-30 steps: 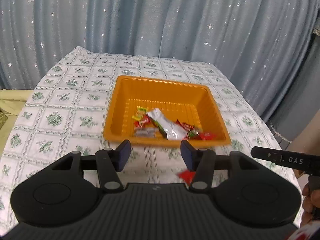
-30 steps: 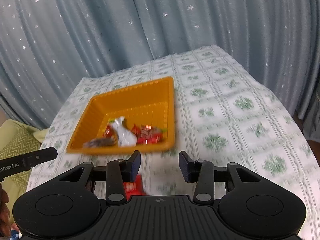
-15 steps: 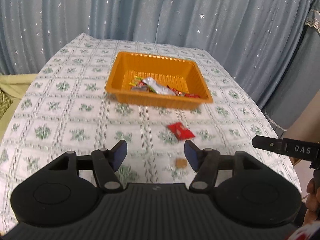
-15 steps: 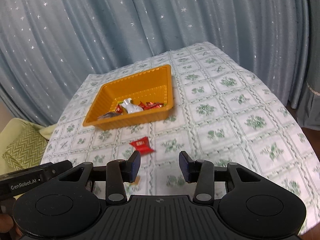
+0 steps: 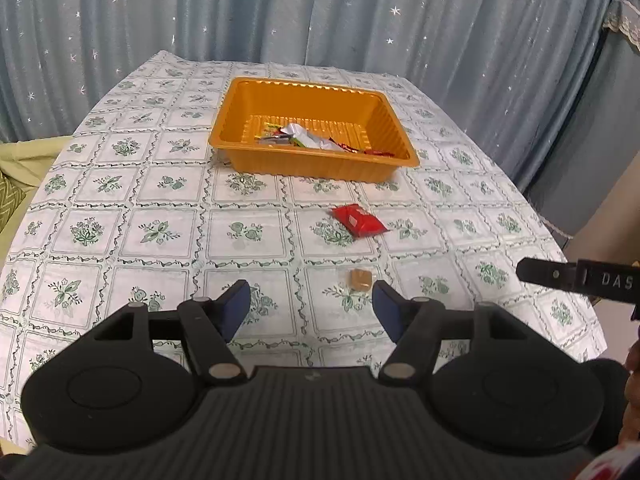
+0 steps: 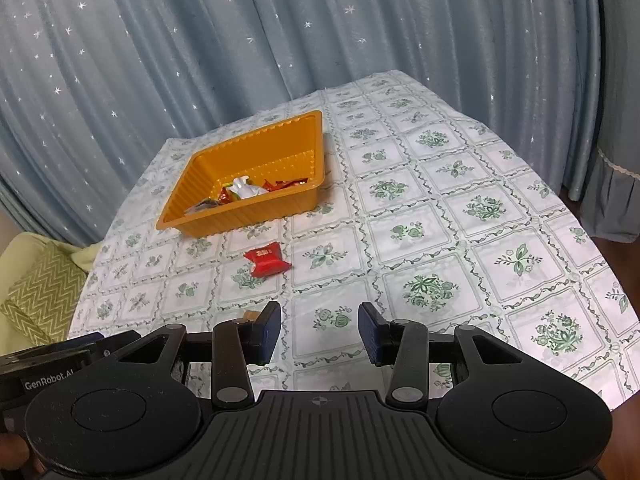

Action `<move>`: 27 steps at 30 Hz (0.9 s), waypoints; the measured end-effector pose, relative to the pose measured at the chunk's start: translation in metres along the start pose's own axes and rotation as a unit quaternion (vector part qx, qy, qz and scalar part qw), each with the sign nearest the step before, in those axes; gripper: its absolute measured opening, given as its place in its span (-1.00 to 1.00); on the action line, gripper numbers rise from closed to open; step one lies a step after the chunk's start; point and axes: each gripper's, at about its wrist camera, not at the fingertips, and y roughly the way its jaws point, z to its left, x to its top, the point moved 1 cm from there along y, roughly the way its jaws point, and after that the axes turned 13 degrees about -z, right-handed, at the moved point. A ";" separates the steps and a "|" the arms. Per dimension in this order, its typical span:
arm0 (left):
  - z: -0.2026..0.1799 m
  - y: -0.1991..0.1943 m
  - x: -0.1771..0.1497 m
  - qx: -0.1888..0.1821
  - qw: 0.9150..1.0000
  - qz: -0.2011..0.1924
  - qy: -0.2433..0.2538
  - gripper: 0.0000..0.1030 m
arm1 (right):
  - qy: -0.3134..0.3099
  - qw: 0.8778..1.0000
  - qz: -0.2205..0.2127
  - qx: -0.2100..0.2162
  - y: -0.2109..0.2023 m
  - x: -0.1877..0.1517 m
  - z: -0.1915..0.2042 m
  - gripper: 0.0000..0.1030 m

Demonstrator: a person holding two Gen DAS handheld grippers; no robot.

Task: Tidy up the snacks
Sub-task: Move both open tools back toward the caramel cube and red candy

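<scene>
An orange tray (image 5: 320,168) (image 6: 248,216) holds several snack packets, among them a white one (image 5: 298,131) (image 6: 244,187). A red packet (image 5: 358,221) (image 6: 267,259) lies on the tablecloth in front of the tray. A small tan caramel (image 5: 360,278) lies nearer, just ahead of my left gripper's right finger; in the right wrist view the caramel (image 6: 250,315) peeks out beside the left finger. My left gripper (image 5: 312,310) is open and empty. My right gripper (image 6: 320,332) is open and empty. Both hover over the near part of the table.
The table has a white cloth (image 5: 120,200) with green floral squares. A blue starred curtain (image 5: 320,12) hangs behind. A yellow-green cushion (image 6: 36,296) lies left of the table. Part of the other gripper (image 5: 580,280) shows at the right edge.
Both grippers have pulled back and up from the tray. The red packet and the caramel, earlier under the fingers, now lie in open view on the cloth.
</scene>
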 end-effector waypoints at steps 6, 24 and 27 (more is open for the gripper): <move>-0.001 0.009 -0.009 -0.003 0.999 0.018 0.030 0.26 | 0.002 1.000 0.001 -0.002 0.002 -0.001 -0.003 -0.16; -0.021 0.089 -0.035 -0.076 0.971 0.027 0.225 0.50 | 0.016 1.000 0.026 -0.007 0.040 -0.008 -0.013 -0.16; -0.023 0.103 -0.034 -0.093 0.969 0.033 0.228 0.50 | 0.021 0.999 0.029 -0.003 0.048 -0.007 -0.016 -0.16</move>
